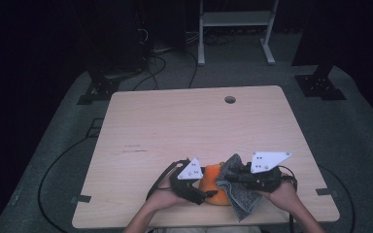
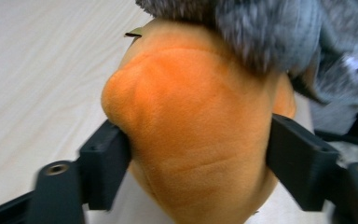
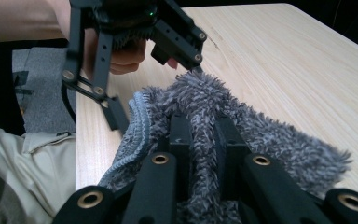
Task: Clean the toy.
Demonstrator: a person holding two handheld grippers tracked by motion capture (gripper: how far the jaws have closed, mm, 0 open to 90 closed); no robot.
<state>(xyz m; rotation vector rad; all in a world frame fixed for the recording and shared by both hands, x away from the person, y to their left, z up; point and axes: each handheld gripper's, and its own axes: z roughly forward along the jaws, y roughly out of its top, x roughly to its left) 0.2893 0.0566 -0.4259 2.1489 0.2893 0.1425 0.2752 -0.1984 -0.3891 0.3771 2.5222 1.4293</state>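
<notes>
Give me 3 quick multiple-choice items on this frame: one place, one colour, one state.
1. Where on the table is the work going on?
A. by the round hole at the far edge
B. at the near edge, by the person
C. at the far left corner

2. What colour is the plush toy?
A. orange
B. green
C. white

3. What is the right gripper doing?
A. hanging open over bare wood
B. shut on the grey cloth
C. shut on the plush toy

Answers: 1 B, both hands sit at the near edge in the high view. 2 A, orange between the left gripper's jaws. 3 B, its jaws clamp the shaggy cloth.
</notes>
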